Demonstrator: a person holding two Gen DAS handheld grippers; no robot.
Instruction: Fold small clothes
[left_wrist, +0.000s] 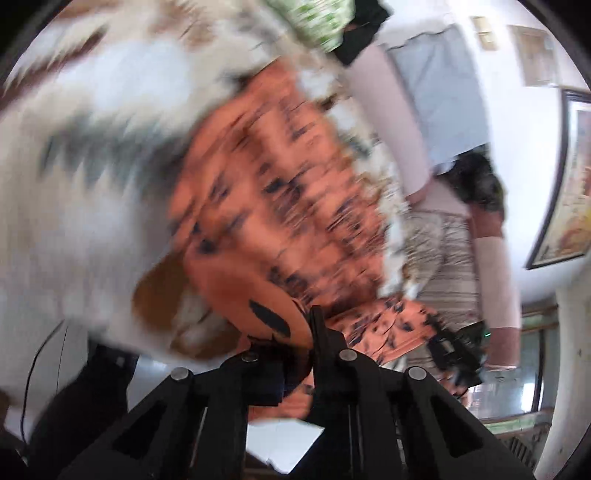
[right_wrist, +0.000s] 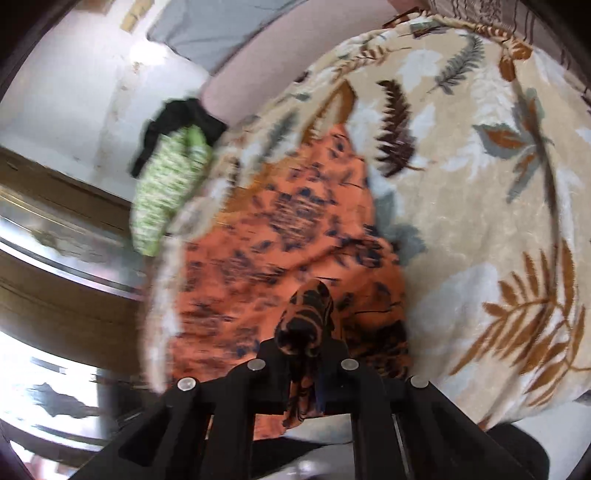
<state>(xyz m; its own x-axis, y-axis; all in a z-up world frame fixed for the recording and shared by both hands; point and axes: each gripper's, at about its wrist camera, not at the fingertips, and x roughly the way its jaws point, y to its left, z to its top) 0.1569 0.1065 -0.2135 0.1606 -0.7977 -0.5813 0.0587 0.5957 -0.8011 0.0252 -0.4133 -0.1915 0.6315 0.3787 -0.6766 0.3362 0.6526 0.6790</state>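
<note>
An orange cloth garment with a dark blotchy print (right_wrist: 280, 236) lies spread on a cream fleece blanket patterned with brown and grey leaves (right_wrist: 480, 206). The right gripper (right_wrist: 308, 332) pinches a bunched fold of it between closed fingers. The left gripper (left_wrist: 295, 332) clamps another edge of the garment (left_wrist: 280, 192), fingers drawn together on the fabric. A green-and-white patterned cloth (right_wrist: 166, 192) and a black cloth (right_wrist: 177, 118) sit at the blanket's far edge. Motion blur smears the left view heavily.
</note>
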